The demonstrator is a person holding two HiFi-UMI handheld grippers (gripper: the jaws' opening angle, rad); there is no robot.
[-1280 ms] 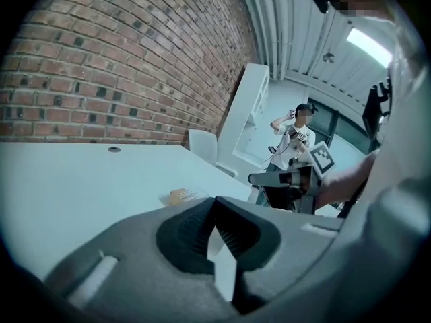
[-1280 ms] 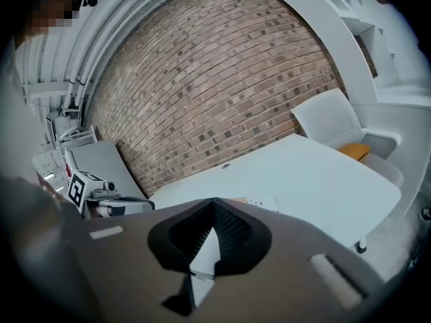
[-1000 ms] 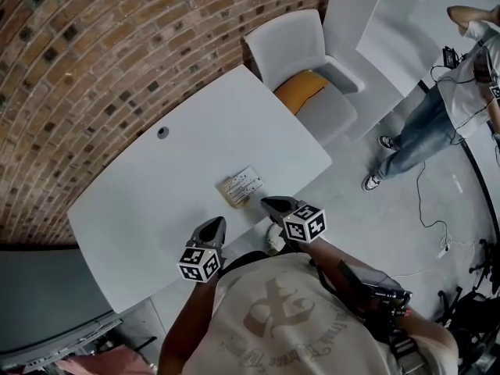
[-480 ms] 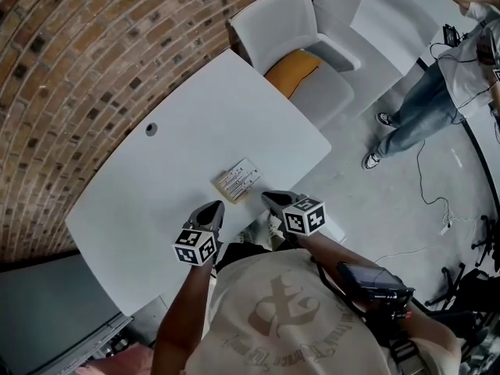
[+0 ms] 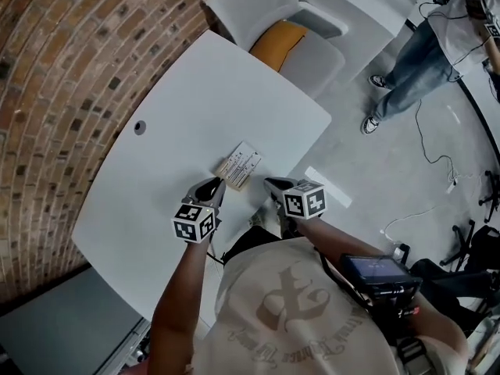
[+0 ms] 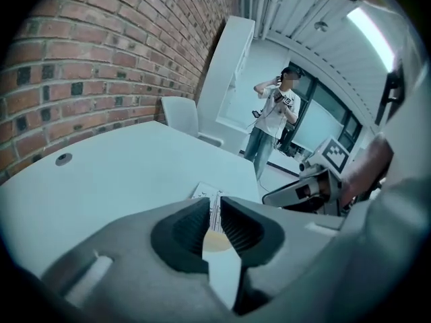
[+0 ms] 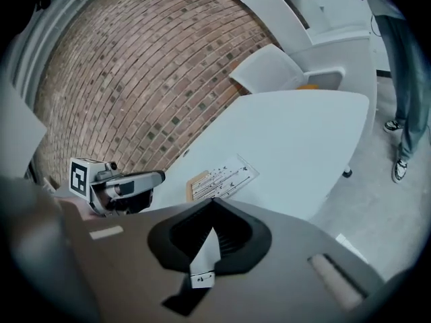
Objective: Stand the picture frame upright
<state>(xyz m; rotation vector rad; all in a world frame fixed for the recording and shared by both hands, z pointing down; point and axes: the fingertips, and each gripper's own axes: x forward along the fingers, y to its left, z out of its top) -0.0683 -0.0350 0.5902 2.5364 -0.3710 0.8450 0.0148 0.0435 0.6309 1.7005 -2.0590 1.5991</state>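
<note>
The picture frame [image 5: 239,165] lies flat on the white table [image 5: 172,116], near its front edge, showing a pale sheet with fine print and a wooden strip at one end. My left gripper [image 5: 214,186] hovers just short of the frame's near left corner. Its jaws have just been opening and stand slightly apart with nothing between them. In the left gripper view the frame [image 6: 204,192] shows just beyond the jaw tips. My right gripper [image 5: 274,185] is shut and empty, a little right of the frame [image 7: 219,177]. The left gripper [image 7: 128,182] also shows in the right gripper view.
A white chair with an orange cushion [image 5: 278,40] stands at the table's far end. A person in jeans [image 5: 418,49] stands on the grey floor to the right. A brick wall [image 5: 55,76] runs along the table's far side. A round cable hole [image 5: 140,126] sits in the tabletop.
Both grippers have come down and forward toward the frame. The left one is now close to its near corner.
</note>
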